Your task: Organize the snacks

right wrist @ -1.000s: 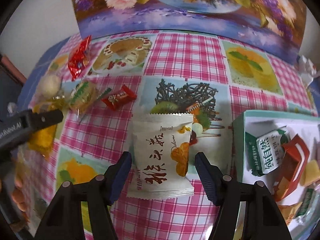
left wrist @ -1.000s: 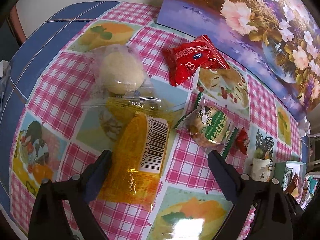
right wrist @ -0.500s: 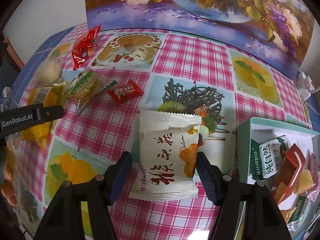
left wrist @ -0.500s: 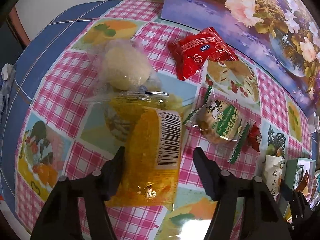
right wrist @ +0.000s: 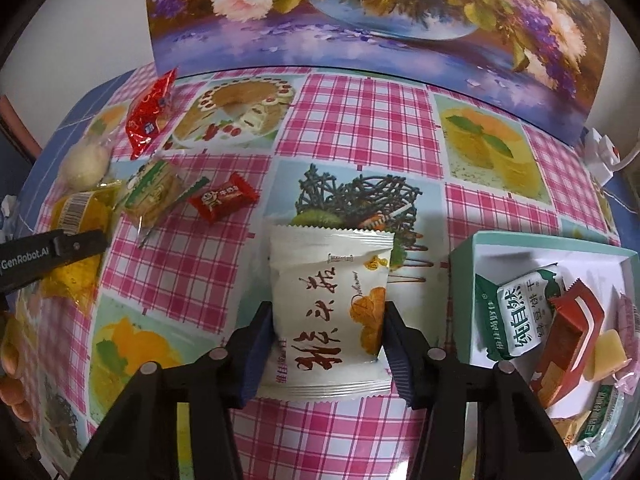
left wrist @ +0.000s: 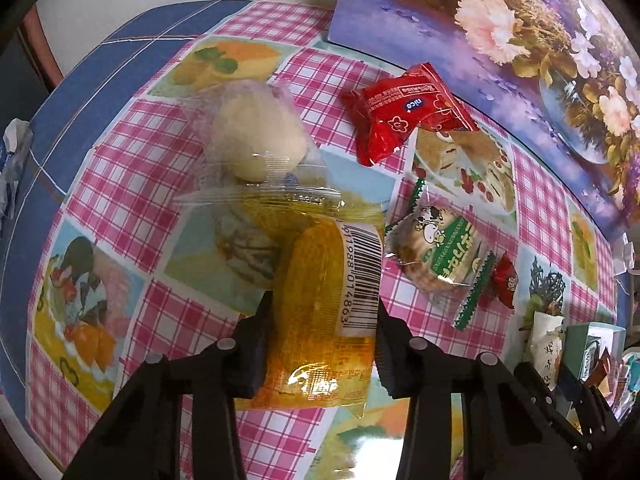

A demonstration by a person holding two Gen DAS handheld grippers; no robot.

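Slipping is judged the chief risk as two crinkly wrappers are pinched at once: the yellow snack pack (left wrist: pixel 324 320) is glossy and soft, and the white snack pouch (right wrist: pixel 330 312) is puffed with air, so either could squirt out or be crushed if it is lifted by its edges alone. The yellow pack's clear top seam is overlapped by the pale round bun (left wrist: pixel 252 140) in its clear wrap, which could be dragged along. The left gripper (left wrist: pixel 324 316) is seen narrowed onto the yellow pack, both fingers (left wrist: pixel 256 344) pressed against its sides on the checked tabletop (left wrist: pixel 132 168). The right gripper (right wrist: pixel 328 324) is likewise closed to the pouch's width, its fingers (right wrist: pixel 398 348) touching both edges. The pouch lies just beside the teal box (right wrist: pixel 464 280), where sorted snacks are already kept. A red packet (left wrist: pixel 404 112), a green-striped biscuit (left wrist: pixel 436 252) and a small red candy (right wrist: pixel 222 202) are left apart on the tabletop.
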